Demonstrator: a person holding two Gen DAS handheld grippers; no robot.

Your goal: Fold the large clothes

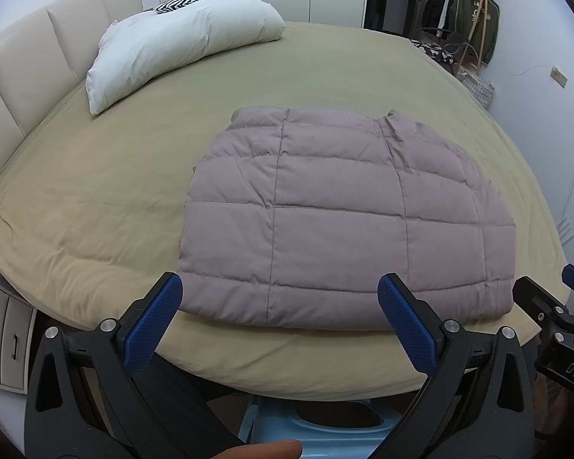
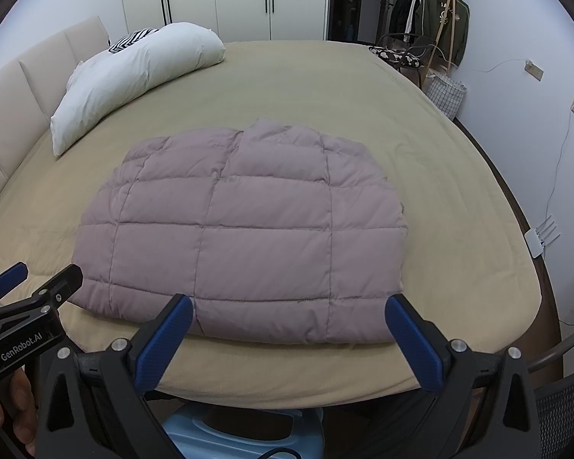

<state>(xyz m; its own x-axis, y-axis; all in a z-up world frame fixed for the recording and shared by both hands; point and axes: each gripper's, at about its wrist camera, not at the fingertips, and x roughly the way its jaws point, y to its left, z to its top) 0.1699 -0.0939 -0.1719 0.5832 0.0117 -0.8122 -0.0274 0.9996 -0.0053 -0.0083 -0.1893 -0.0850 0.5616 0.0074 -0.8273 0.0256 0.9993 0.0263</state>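
**A:** Wide shot first: the big bed under its tan fitted sheet [image 2: 440, 199] fills the room, and the mauve quilted puffer jacket [image 2: 245, 229] lies flat on it near the foot edge, collar pointing away from us, well clear of the long white pillow [image 2: 134, 76] up by the padded headboard.

**B:** It already looks gathered into a rough rectangle, sleeves out of sight. How does it handle?

**A:** I'd call it light, soft and springy. That down fill puffs back, and the shell looks slick, so a shallow pinch may slide off.

**B:** Where would you take hold?

**A:** Along the near hem, at the two corners, biting deep across a stitched seam where the padding is thinnest.

**B:** And the tongs?

**A:** The left gripper [image 1: 279, 298] hovers over the hem's left half, jaws spread wide, holding nothing. The right gripper [image 2: 289, 313] hangs just short of the hem's right half, equally wide and empty. Neither touches the jacket.
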